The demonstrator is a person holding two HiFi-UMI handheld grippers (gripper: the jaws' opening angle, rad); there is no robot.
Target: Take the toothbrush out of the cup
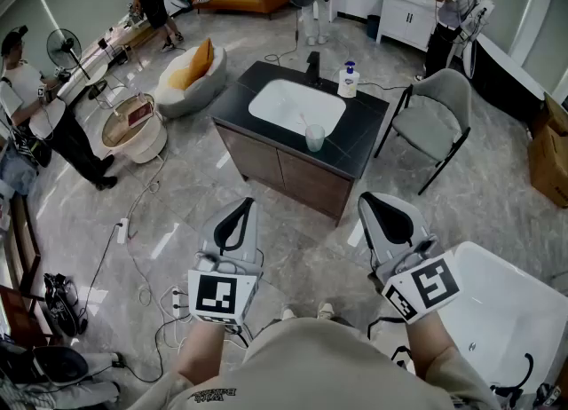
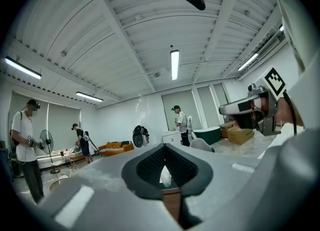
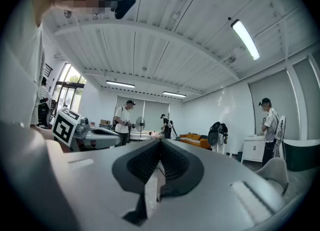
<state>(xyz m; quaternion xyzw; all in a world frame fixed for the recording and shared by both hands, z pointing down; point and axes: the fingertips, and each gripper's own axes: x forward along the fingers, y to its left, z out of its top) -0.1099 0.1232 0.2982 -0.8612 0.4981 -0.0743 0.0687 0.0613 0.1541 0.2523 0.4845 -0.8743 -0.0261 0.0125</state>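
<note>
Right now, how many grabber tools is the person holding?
2. The left tool is at lower left in the head view, the right tool at lower right; none seem hidden.
</note>
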